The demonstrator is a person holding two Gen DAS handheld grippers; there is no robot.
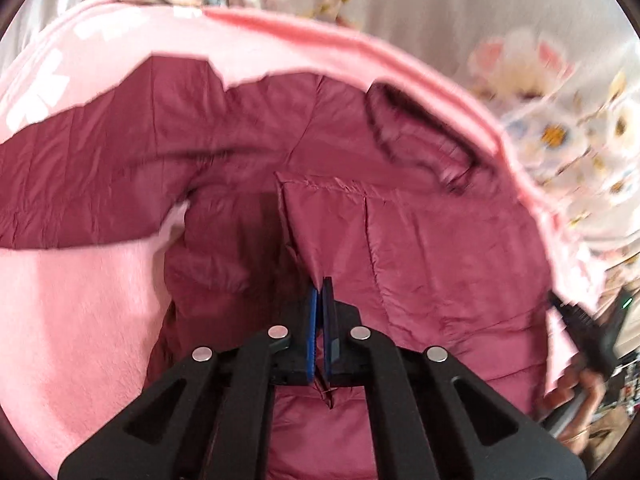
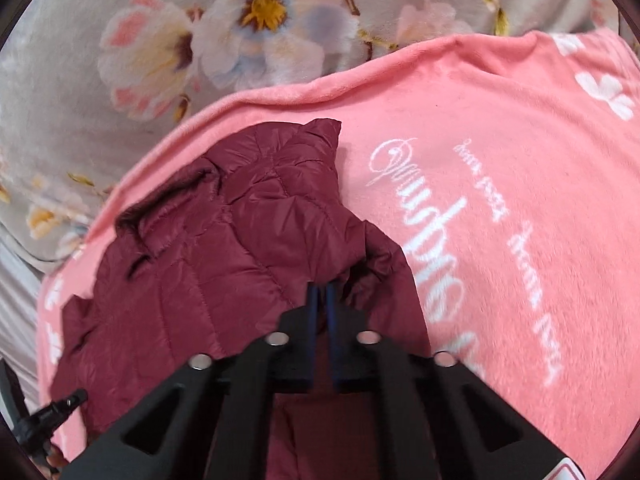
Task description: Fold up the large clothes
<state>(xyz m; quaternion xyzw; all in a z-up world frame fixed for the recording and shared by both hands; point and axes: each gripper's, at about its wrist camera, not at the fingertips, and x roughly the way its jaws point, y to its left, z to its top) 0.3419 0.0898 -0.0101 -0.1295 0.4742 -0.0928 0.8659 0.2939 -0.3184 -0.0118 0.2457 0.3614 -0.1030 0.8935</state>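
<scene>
The maroon quilted jacket [image 1: 420,240] lies spread on a pink blanket [image 1: 72,300], its collar [image 1: 416,136] toward the blanket's far edge. One sleeve [image 1: 80,184] stretches across the blanket to the left of the jacket body. The blanket bears white script lettering [image 2: 440,248] beside the jacket and lies over a grey floral bedspread [image 2: 160,40], which shows beyond the blanket's far edge. No container is visible.

Left gripper [image 1: 322,284]: jaws clenched on a raised fold of the jacket's front panel. Right gripper [image 2: 322,292]: jaws clenched on a bunched edge of jacket fabric [image 2: 240,240] near the lettering. A hand [image 1: 580,392] holding the right gripper appears at the jacket's right side, blurred.
</scene>
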